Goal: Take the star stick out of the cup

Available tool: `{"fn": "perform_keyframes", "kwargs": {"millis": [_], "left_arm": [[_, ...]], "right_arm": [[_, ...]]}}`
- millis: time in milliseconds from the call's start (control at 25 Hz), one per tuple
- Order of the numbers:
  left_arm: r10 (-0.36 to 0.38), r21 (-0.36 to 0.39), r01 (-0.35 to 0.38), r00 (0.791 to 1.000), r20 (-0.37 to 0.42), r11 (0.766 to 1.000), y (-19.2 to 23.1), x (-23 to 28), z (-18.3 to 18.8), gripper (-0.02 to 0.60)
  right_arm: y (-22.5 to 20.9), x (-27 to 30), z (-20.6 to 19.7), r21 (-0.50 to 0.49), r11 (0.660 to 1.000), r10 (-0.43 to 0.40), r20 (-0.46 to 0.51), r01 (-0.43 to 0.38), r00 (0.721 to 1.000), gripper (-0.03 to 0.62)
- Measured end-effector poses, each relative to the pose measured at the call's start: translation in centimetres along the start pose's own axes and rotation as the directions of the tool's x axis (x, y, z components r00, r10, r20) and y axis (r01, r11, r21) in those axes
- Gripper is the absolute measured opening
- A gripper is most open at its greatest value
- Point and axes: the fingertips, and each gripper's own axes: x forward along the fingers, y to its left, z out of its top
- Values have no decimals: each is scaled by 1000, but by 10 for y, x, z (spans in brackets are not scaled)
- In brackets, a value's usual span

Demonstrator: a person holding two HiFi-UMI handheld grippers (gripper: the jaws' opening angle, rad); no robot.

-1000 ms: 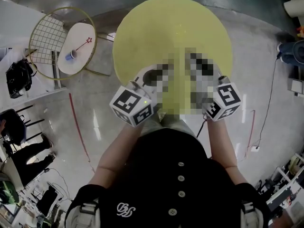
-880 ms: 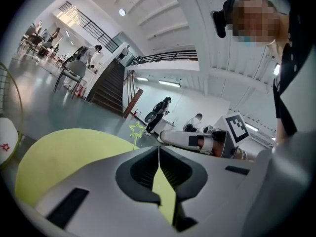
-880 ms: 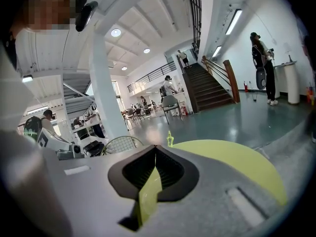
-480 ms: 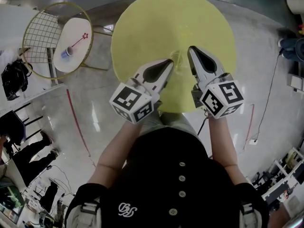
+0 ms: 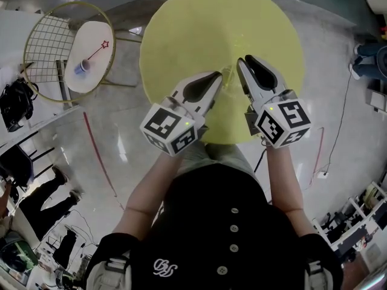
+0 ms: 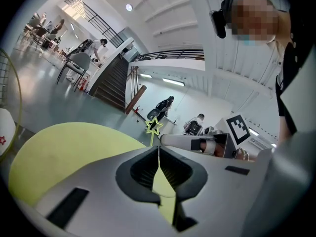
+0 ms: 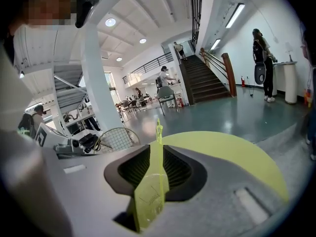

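Over the round yellow table (image 5: pixel 199 23), the right gripper (image 7: pixel 157 147) pinches the translucent yellow-green cup (image 7: pixel 150 196), the star stick (image 6: pixel 153 126) standing in it, while the left gripper (image 6: pixel 158 149), jaws pressed together, points at the stick from just beside

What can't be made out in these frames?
- Lime star stick, lower end: left gripper view, behind left gripper.
- Its cup: head view, barely separable from round yellow table.
- Lime wedge inside right gripper: gripped or beyond, right gripper view unclear.
- Small blue cup, red star stick on white side table: head view, tiny.
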Motion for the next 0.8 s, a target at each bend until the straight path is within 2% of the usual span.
{"fn": "perform_keyframes", "kwargs": {"millis": [80, 240, 640, 800], "left_arm": [[4, -2, -4, 1000, 5, 1000, 2, -1, 3, 18], [11, -9, -11, 1000, 9, 1000, 5, 0, 5, 18], [17, -22, -17, 1000, 18, 1000, 12, -1, 2, 18], [21, -19, -21, 1000, 21, 1000, 13, -4, 3, 18]], "right_arm": [[-1, 2, -2, 1, 1000, -12, -18, 12, 1000, 90], [-2, 8, -4, -4, 1000, -14, -36, 13, 999, 100], [-4, 23, -13, -8, 1000, -24, -94, 23, 995, 100], [-2, 23, -15, -7, 1000, -28, -96, 28, 995, 69]]}}
